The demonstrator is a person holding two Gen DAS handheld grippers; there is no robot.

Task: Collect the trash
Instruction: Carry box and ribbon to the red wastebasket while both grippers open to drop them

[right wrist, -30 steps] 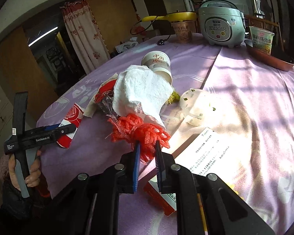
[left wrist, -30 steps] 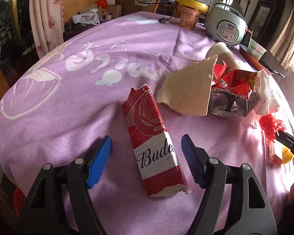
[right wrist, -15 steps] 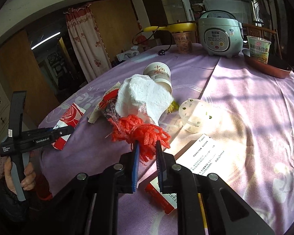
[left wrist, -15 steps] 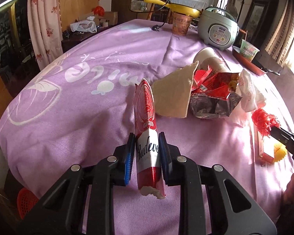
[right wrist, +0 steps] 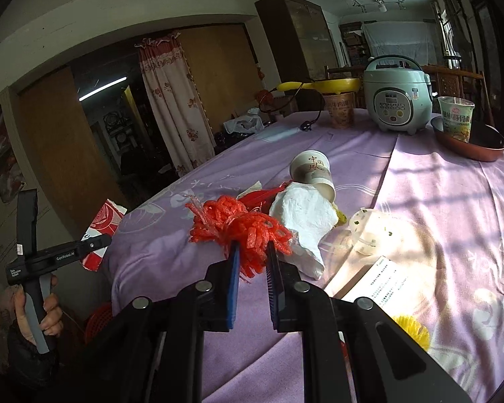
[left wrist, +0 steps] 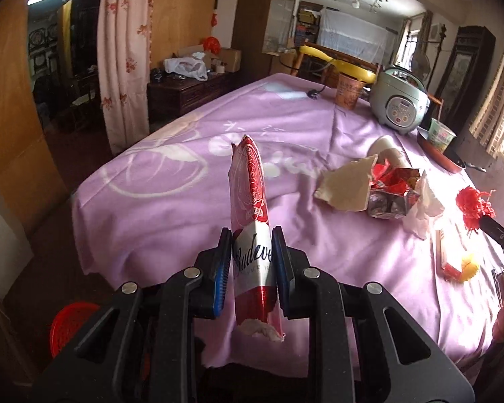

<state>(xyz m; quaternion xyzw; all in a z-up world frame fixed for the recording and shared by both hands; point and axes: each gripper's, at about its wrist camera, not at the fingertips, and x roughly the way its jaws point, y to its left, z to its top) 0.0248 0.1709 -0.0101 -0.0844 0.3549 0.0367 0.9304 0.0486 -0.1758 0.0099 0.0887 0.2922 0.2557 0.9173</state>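
While both fingers grip lifted items, torn red-and-white beer carton strip point(left wrist: 252, 235) left, red foam netting point(right wrist: 242, 228) right, crumpled white tissue point(right wrist: 302, 215), tipped paper cup point(right wrist: 314, 174) and other litter remain on the purple-clothed bench point(left wrist: 171, 208).

Window glare right, dim fisheye edges

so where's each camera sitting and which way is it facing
Left wrist: sits on the left gripper, looking along its fingers over the near table edge toward the cooker; its jaws are shut on the beer carton; part of a hand shows at the right edge.
Right wrist: sits on the right gripper, facing across the table to the cooker; its jaws are shut on the red mesh; the person's left hand shows at lower left.
Shared: carton, mesh, cooker, paper cup, tissue.
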